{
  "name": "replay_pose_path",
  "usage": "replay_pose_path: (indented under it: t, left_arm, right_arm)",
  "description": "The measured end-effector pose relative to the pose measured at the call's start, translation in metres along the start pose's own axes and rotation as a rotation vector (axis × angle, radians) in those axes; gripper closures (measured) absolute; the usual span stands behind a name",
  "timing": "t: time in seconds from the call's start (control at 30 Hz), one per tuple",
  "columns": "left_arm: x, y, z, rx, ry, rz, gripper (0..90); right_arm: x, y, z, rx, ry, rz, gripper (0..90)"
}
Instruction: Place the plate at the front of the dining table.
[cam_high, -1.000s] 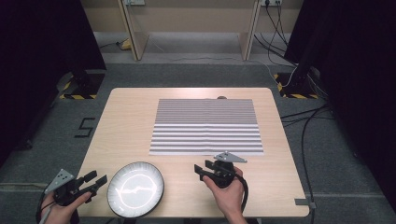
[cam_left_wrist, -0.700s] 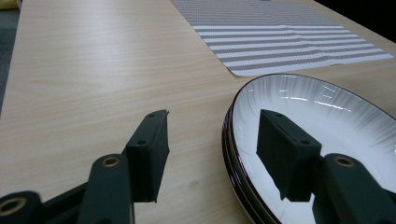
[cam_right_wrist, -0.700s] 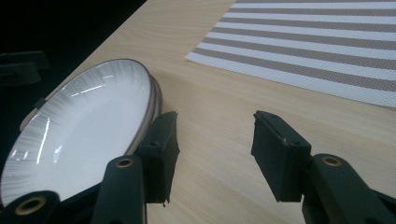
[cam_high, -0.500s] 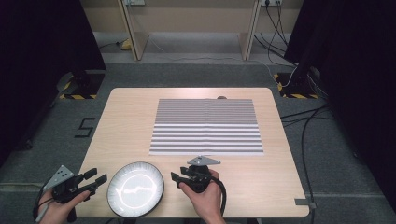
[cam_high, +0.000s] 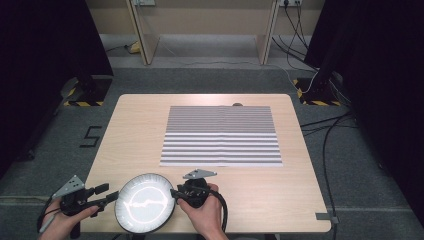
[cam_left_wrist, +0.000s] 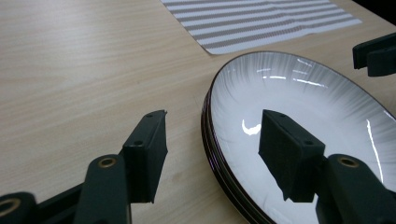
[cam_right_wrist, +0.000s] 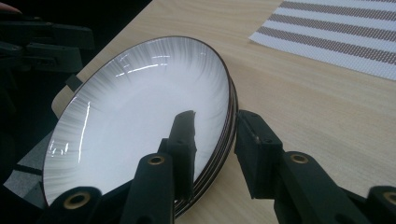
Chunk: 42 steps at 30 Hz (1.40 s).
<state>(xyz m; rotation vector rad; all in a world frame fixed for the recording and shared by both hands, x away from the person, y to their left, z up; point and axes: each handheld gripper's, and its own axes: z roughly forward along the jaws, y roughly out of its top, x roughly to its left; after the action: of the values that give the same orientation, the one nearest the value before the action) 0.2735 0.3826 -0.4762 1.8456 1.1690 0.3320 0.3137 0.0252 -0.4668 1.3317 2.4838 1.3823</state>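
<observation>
So there's one plate (cam_high: 145, 202) on the table (cam_high: 125, 130), white with a dark rim, sitting right at the near edge toward the near-left corner. From the gripper views the rim looks layered, like it could be a small stack, but I can't tell how many for sure. It's round, so there's no real long axis; it lies flat with the open face up.

There's also one striped placemat (cam_high: 221, 135) in the middle of the table toward the far edge, with its long side running parallel to that edge and its stripes going the same way. It's well apart from the plate.

Two grippers, one in each hand. The left gripper (cam_high: 111, 194) is at the plate's left side with jaws spread wide; in its own view one jaw is over the bare wood and the other hangs over the plate's face, with the rim between them, neither pressing on it. The right gripper (cam_high: 173, 192) is at the plate's right side and its jaws have just been closing. In its view they straddle the rim, one jaw inside over the white face and one outside over the table. I can't tell if they're actually pinching yet; there looks to be a sliver of gap.
</observation>
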Motion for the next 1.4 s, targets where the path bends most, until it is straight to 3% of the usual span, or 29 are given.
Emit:
replay_pose_path:
  t: [0.13,0.47,0.67,1.07,1.23,1.4]
  left_arm:
    - [-0.002,-0.002,0.003,0.02,-0.026,-0.005,40.7]
    - [-0.003,-0.001,0.0,0.053,-0.025,-0.019,37.2]
    - [-0.002,-0.003,0.004,0.094,-0.033,-0.026,41.7]
    - [-0.007,-0.004,0.011,0.144,-0.06,-0.023,54.5]
    - [-0.01,-0.004,0.013,0.154,-0.054,0.007,60.2]
    - [-0.008,-0.005,0.014,0.171,-0.041,0.002,65.8]
  right_arm:
    - [0.002,-0.004,0.002,0.012,-0.017,-0.024,69.6]
    - [0.004,-0.008,0.009,0.057,-0.025,0.004,69.7]
    - [0.006,-0.008,0.014,0.108,-0.018,0.044,74.1]
    - [0.006,-0.002,0.01,0.129,-0.029,0.066,79.9]
    - [0.006,0.001,0.01,0.131,-0.03,0.073,82.0]
    - [0.006,0.003,0.009,0.136,-0.036,0.09,84.1]
